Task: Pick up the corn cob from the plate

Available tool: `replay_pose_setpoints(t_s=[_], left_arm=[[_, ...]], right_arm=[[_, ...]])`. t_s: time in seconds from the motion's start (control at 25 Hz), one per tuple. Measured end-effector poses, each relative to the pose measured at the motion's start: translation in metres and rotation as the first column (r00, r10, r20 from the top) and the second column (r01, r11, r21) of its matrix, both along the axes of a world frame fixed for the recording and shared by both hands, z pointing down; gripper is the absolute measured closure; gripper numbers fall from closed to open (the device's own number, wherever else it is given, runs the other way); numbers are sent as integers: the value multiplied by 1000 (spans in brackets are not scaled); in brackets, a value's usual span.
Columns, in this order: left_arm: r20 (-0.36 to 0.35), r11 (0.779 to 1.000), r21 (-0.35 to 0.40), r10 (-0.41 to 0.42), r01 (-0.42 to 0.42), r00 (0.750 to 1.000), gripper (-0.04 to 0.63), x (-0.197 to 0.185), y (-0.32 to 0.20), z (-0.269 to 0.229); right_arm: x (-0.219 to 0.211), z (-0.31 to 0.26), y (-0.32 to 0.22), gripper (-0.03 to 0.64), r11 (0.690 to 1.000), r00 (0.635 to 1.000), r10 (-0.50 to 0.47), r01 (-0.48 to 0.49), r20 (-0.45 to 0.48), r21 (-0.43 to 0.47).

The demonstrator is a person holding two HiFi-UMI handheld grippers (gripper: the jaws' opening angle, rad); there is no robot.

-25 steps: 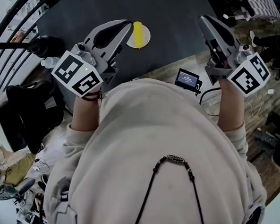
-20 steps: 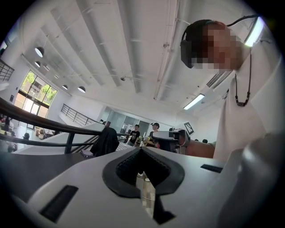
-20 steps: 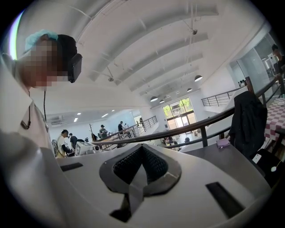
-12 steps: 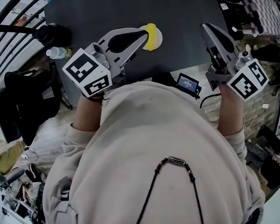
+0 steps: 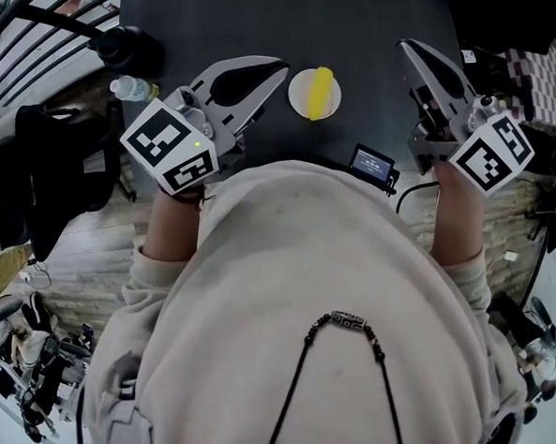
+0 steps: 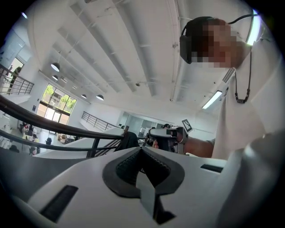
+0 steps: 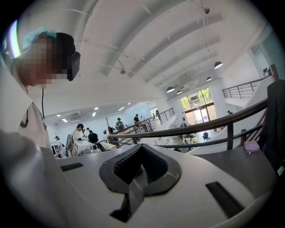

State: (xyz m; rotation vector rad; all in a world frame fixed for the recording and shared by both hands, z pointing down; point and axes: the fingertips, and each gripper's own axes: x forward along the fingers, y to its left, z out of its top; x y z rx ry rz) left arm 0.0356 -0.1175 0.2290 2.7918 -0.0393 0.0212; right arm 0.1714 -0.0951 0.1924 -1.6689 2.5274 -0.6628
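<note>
A yellow corn cob [image 5: 319,92] lies on a small white plate [image 5: 298,99] near the front edge of the dark table [image 5: 360,24]. My left gripper [image 5: 283,66] is shut and empty, its tips just left of the plate and apart from it. My right gripper [image 5: 405,46] is also shut and empty, further right of the plate over the table. In the left gripper view the left gripper [image 6: 141,149] points level at a railing, and in the right gripper view the right gripper [image 7: 142,150] does the same. Neither gripper view shows the corn.
A small black device with a lit screen [image 5: 373,162] hangs at the table's front edge. A water bottle [image 5: 131,88] and a black object [image 5: 131,49] stand at the table's left end. A dark bag [image 5: 40,170] sits on the floor to the left.
The plate with the corn has come from behind the left gripper's tips into the gap between the two grippers. Both grippers shifted left along the table and stayed shut.
</note>
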Motion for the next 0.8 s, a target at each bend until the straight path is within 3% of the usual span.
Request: replay_pose_setpoints(t_s=[0.32,0.8], left_arm=[[1,998,-14,-54,54,999,591,6,-12,6],[40,994,-60,-91,93,995,591,-16,-9,28]], right_arm=[[10,9,-19,603,999,999,-40,40,9,-28],[-7,37,-34,603,994,997,-73,76,31,-80]])
